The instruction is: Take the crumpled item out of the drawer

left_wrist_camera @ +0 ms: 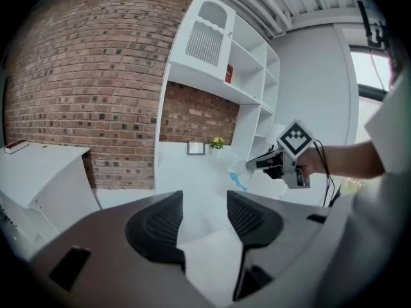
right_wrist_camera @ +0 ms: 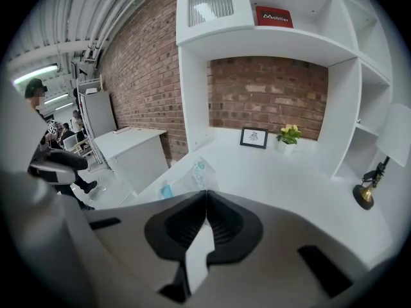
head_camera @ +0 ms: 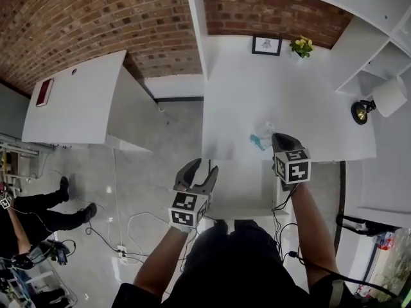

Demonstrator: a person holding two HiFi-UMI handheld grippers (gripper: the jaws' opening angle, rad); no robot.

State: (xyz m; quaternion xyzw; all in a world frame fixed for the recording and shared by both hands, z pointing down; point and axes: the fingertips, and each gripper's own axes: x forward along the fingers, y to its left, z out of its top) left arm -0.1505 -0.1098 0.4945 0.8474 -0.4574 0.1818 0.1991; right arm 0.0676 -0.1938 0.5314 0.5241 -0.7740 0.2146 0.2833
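Closest beneath the head camera are the two forearms, each carrying a tool out over the front of the table [head_camera: 302,95]. On the right tool [head_camera: 277,137] the jaws are pressed fully together, and the crumpled wrapper [head_camera: 259,139] sits right at their tip. From the left tool's camera it looks to hang from that tip, so I read it as pinched by one thin edge. It is clear film with a blue patch. It sits up at table-top level, just past the front edge and beyond what I take to be the pulled-out drawer [head_camera: 241,191], not down inside it.

I judge the wrapper nearly weightless, soft and springy, slick on the surface and hard to damage. A pinch on a single fold can slide off, so a deeper bite into the bunched middle would hold more surely, without a hard squeeze.

Right forearm reaches straight ahead, its tool tipped down toward the table top. Left tool [head_camera: 201,167] has its jaws standing wide with nothing between them. It hangs lower and nearer the body, by the drawer's left front corner, pointing forward and a little down, well apart from the wrapper.
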